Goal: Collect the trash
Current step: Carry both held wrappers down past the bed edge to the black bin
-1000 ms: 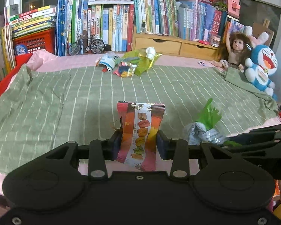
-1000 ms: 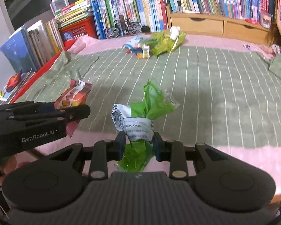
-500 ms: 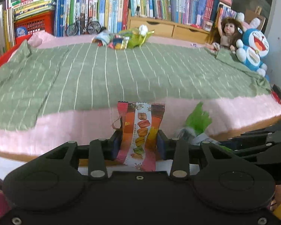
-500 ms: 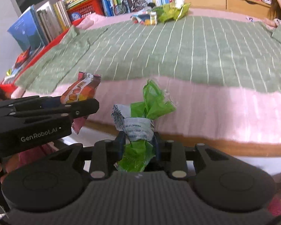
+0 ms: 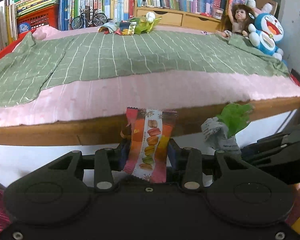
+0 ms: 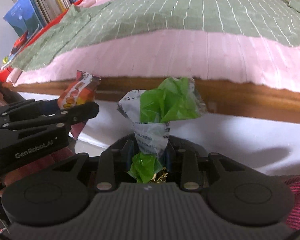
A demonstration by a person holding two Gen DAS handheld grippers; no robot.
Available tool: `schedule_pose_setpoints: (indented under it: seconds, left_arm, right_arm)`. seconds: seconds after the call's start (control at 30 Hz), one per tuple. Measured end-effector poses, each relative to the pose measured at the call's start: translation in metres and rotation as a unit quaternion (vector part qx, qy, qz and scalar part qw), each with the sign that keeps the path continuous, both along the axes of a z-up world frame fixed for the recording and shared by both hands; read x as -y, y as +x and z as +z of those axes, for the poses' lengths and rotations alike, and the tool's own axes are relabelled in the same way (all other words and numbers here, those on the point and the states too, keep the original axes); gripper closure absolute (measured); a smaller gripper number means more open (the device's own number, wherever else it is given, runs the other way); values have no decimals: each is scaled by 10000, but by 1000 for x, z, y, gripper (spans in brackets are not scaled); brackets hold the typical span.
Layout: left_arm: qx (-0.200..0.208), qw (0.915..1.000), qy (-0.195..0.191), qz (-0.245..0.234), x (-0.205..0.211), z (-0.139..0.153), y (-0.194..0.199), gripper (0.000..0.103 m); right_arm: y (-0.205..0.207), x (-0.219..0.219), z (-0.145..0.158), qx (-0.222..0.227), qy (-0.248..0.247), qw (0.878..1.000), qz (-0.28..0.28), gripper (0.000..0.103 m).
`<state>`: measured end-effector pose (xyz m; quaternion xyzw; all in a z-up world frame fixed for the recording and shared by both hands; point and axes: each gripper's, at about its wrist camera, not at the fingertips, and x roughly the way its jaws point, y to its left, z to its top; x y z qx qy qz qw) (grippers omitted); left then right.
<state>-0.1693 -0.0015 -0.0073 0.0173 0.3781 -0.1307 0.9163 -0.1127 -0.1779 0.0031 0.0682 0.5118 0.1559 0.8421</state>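
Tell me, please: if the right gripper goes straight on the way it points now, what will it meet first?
Probably the wooden bed frame, just past the green wrapper that the right gripper holds. Depth is unclear; it could be the white panel below.

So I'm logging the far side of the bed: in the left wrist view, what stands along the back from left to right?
Red crate → toy bicycle → wrapper pile → wooden drawers → doll → blue plush.
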Motion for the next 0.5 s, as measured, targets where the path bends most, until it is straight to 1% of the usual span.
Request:
schedule_pose_setpoints:
  seconds: [0.2, 0.37, 0.5]
  left_arm:
    - [-70, 9997, 126, -182, 3, -15, -15, 64]
    - [-403, 9984, 255, -305, 4, -40, -20, 64]
    - [-764, 9964, 294, -237, 3, -61, -14, 64]
  right_arm:
    - [-5, -1, -20, -326, 72, 9994, 15, 67]
    - [-5, -5, -42, -626, 49, 9980, 39, 67]
    - [-1, -8, -60, -875, 33, 9962, 20, 67]
